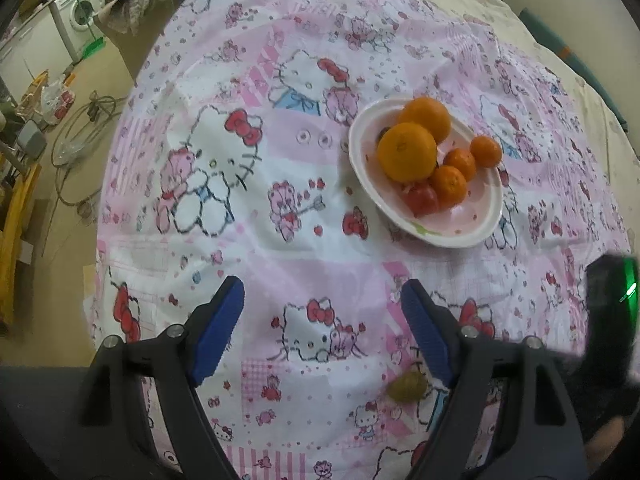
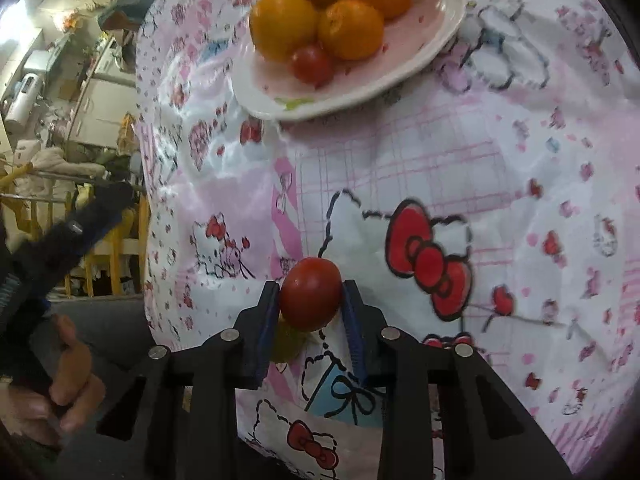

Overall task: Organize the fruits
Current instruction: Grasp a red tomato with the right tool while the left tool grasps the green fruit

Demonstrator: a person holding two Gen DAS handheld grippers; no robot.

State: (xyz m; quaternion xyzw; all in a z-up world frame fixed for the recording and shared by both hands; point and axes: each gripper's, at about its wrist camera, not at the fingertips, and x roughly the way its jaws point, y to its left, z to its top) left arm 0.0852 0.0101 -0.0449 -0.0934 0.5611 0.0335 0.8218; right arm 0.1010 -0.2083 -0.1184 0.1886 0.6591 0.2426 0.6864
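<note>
A white and pink plate (image 1: 464, 232) (image 2: 436, 36) sits on the Hello Kitty cloth and holds several oranges (image 1: 407, 152) (image 2: 284, 26) and one red tomato (image 1: 420, 199) (image 2: 313, 65). My right gripper (image 2: 311, 298) is shut on a second red tomato (image 2: 310, 296), held above the cloth in front of the plate. A small green fruit (image 2: 286, 342) (image 1: 407, 387) lies on the cloth just under it. My left gripper (image 1: 322, 330) is open and empty, well short of the plate.
The pink patterned cloth (image 1: 248, 200) covers a round table. The floor at the left holds a hose (image 1: 86, 120), a washing machine (image 1: 80, 12) and yellow furniture (image 1: 16, 216). The right gripper's body (image 1: 608, 312) shows at the right edge.
</note>
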